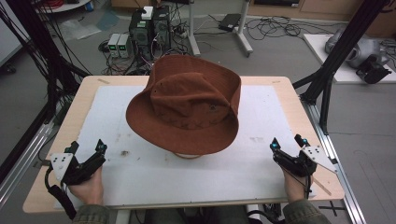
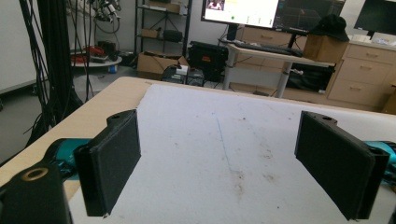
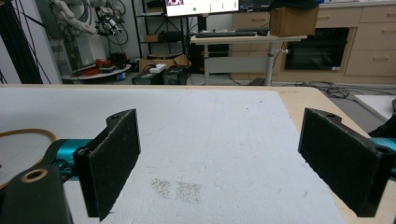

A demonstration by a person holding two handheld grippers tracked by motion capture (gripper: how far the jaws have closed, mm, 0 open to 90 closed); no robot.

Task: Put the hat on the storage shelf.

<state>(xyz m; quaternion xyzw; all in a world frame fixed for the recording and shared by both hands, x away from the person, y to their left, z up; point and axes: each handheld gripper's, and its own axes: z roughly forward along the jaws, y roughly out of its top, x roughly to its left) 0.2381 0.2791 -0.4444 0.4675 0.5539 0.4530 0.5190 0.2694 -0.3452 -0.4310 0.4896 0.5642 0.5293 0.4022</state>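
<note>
I am seeing the brown brimmed hat (image 1: 187, 105) sitting crown-up at the middle of the white mat (image 1: 140, 163), its brim hiding the mat beneath and most of a tan cord (image 1: 188, 156) that is peeking out at the hat's 6 o'clock edge. In the right gripper view, a tan loop (image 3: 23, 135) is cut off at the left edge. I am holding the left gripper (image 1: 88, 149) at the hat's 8 o'clock and the right gripper (image 1: 287, 142) at its 4 o'clock, both well apart from the hat. Both grippers' jaws are standing wide apart, gripping nothing, over bare stained mat.
</note>
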